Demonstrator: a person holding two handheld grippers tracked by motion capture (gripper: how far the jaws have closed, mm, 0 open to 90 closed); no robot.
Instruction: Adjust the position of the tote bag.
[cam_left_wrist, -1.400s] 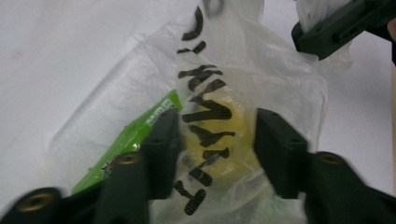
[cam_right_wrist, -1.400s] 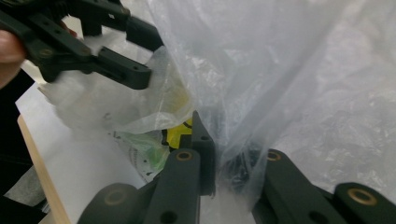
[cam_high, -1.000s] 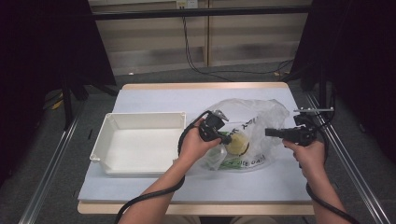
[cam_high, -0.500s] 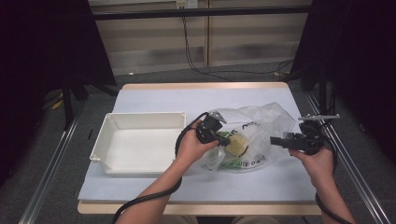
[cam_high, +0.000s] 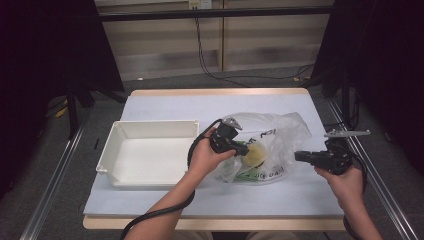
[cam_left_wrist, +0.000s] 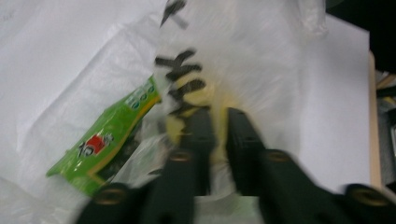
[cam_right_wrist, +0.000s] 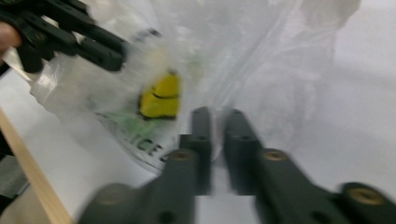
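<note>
A clear plastic bag (cam_high: 275, 135) with black lettering lies on the white table. Inside it are a yellow item (cam_high: 255, 155) and a green packet (cam_left_wrist: 102, 149). My left gripper (cam_high: 246, 150) points into the bag's left side, at the yellow item. Its jaws have just been opening and stand a little apart, with bag film (cam_left_wrist: 243, 56) between them. My right gripper (cam_high: 297, 156) is at the bag's lower right edge. Its jaws have just been closing and are nearly together on the film (cam_right_wrist: 243, 56). The left gripper (cam_right_wrist: 102, 49) appears beyond the yellow item (cam_right_wrist: 161, 95).
A white tray (cam_high: 155, 124) with nothing in it stands left of the bag, beside the left hand. The table's wooden front edge (cam_high: 210, 223) runs below both forearms. Metal rails flank the table, and cables hang at the back.
My right gripper has moved down the bag's right edge toward the person, opened and closed there. The bag's upper right has slackened. My left hand has stayed put.
</note>
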